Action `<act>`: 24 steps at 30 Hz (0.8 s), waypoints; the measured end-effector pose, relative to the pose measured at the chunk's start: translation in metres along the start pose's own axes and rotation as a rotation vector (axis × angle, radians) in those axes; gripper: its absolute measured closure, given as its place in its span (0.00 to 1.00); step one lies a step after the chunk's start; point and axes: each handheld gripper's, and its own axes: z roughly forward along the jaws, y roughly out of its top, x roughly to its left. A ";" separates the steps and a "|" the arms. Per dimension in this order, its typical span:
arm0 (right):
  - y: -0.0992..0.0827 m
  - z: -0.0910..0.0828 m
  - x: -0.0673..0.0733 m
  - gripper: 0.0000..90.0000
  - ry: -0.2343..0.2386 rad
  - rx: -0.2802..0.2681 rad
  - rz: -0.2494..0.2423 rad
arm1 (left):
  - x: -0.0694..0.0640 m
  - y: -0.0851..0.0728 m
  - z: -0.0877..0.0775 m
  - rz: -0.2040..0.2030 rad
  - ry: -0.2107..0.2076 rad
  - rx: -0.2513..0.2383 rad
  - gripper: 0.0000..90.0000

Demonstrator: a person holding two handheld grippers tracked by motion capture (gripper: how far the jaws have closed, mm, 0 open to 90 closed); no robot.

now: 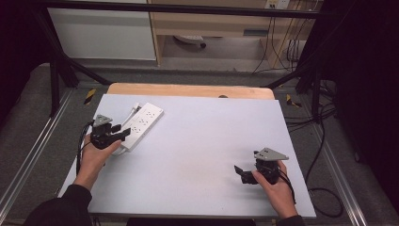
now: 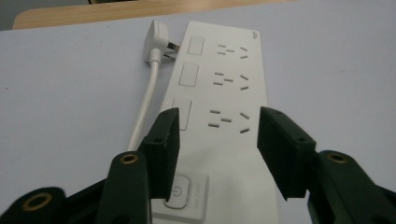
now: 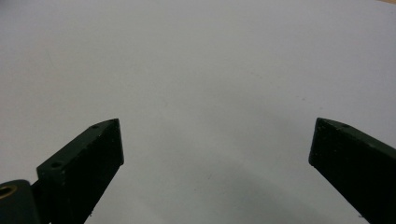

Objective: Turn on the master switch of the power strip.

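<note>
A white power strip (image 1: pixel 143 121) lies at the table's left with its sockets facing up. Its white plug (image 2: pixel 156 37) and cable (image 2: pixel 147 98) rest along its side. My left gripper (image 1: pixel 123 133) hovers over the strip's near end, open. In the left gripper view its jaws (image 2: pixel 218 126) stand apart above the strip's face, just past the power button (image 2: pixel 184 193), and nothing is pinched between them. My right gripper (image 1: pixel 241 174) sits near the table's front right, open wide. The right gripper view has it (image 3: pixel 215 135) over bare table surface.
The light grey table mat (image 1: pixel 202 136) has a wooden edge (image 1: pixel 188 89) at the back. Black frame legs (image 1: pixel 59 70) stand at the far corners. Cables (image 1: pixel 324 188) trail over the floor to the right of the table.
</note>
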 end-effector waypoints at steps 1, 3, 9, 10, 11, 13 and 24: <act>0.000 0.000 0.000 0.04 0.000 0.000 0.000 | 0.000 0.000 0.000 0.000 0.000 0.000 0.53; 0.000 0.000 0.000 0.04 -0.001 0.000 0.000 | -0.003 0.001 -0.001 0.010 -0.012 -0.007 0.51; 0.000 0.000 0.000 0.04 -0.001 0.001 -0.001 | -0.010 0.003 -0.003 0.005 -0.047 -0.034 0.41; 0.000 0.000 0.000 0.04 -0.002 0.001 -0.001 | -0.011 0.003 -0.003 0.008 -0.054 -0.037 0.40; 0.000 0.000 0.000 0.04 -0.002 0.002 -0.001 | -0.012 0.003 -0.004 0.007 -0.063 -0.042 0.38; 0.000 0.000 0.000 0.04 -0.002 0.003 -0.002 | -0.016 0.004 -0.005 0.001 -0.077 -0.052 0.35; 0.000 0.000 0.000 0.04 0.002 0.004 0.000 | -0.028 0.006 -0.004 0.001 -0.109 -0.071 0.12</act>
